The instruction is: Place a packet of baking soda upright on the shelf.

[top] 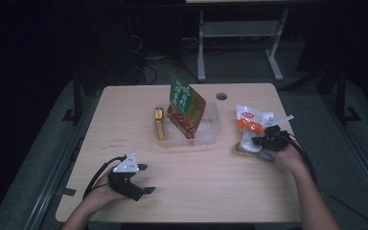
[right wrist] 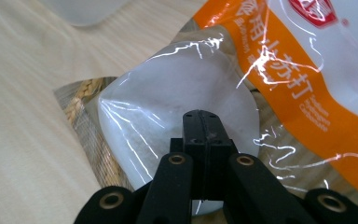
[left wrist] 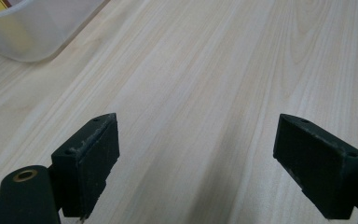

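The wooden table (top: 187, 182) carries a clear plastic tub (top: 210, 134) of snack packets, ahead of both tools. The white-and-orange bag (right wrist: 279, 79) lies under the right gripper (right wrist: 201, 123) — jaws pressed together over it, whether pinching film I cannot tell. The left gripper (left wrist: 196, 158) rests wide open — nothing between.

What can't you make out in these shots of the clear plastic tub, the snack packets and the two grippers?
- Clear plastic tub: left gripper view, cut off by the top left edge.
- Green and orange snack packets in the tub: high view, print too small to read.
- White and orange powder bag: right gripper view, cut off by the top and right edges.
- Right gripper: jaws together over the bag; whether they pinch film is hidden by the jaws.
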The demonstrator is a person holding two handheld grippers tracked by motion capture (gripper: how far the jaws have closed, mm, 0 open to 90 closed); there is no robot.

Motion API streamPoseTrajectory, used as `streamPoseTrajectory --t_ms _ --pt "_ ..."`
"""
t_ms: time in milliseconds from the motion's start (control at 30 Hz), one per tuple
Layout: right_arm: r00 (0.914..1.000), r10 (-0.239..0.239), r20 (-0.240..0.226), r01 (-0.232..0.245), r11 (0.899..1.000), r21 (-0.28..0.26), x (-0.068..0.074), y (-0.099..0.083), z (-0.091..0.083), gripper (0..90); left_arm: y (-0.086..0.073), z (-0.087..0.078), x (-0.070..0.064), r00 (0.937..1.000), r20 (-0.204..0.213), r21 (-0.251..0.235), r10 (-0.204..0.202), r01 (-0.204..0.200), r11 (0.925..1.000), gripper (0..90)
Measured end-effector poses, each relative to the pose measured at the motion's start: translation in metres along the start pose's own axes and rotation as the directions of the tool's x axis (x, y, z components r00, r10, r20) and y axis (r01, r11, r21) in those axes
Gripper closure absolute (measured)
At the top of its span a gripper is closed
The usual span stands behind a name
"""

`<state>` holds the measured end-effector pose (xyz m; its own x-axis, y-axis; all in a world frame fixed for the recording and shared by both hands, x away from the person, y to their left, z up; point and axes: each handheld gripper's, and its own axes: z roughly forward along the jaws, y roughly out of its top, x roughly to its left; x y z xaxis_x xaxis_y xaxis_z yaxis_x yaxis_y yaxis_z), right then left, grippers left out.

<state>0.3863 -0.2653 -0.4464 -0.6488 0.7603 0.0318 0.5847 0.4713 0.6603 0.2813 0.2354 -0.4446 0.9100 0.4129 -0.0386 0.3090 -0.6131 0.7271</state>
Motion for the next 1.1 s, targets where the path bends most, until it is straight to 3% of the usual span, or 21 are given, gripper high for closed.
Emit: streamPoseTrajectory --t_ms 200,300,400,533,800,1100 --pt "0.9986 -0.038 -0.036 0.039 0.999 0.021 0.016 0.001 -0.001 90.0 0.0 -0.001 0.001 1.0 0.001 0.003 0.001 -0.001 1.0 13.8" --pt "0.9968 -0.078 -0.017 0.078 0.997 0.021 0.018 0.002 -0.005 90.0 -0.001 -0.001 0.0 1.0 0.003 0.002 0.004 -0.004 1.0 13.8" --pt "0.9946 -0.08 0.065 0.079 0.997 0.018 0.013 0.002 -0.007 90.0 -0.001 0.0 0.0 0.9999 0.011 0.012 0.006 -0.006 0.9999 13.9" --pt "0.9931 -0.094 0.07 0.09 0.994 0.056 0.01 -0.001 -0.003 90.0 -0.001 0.001 0.001 0.9999 0.013 0.015 0.01 -0.01 0.9998 13.9" --pt "0.9937 -0.11 -0.021 0.112 0.99 0.09 0.021 -0.002 -0.008 90.0 -0.001 -0.001 0.0 0.9999 0.008 0.008 0.009 -0.009 0.9999 13.9" --pt "0.9816 -0.159 -0.105 0.172 0.977 0.127 0.044 -0.004 -0.014 90.0 0.0 -0.003 0.0 0.9999 0.006 0.003 0.009 -0.009 1.0 13.9"
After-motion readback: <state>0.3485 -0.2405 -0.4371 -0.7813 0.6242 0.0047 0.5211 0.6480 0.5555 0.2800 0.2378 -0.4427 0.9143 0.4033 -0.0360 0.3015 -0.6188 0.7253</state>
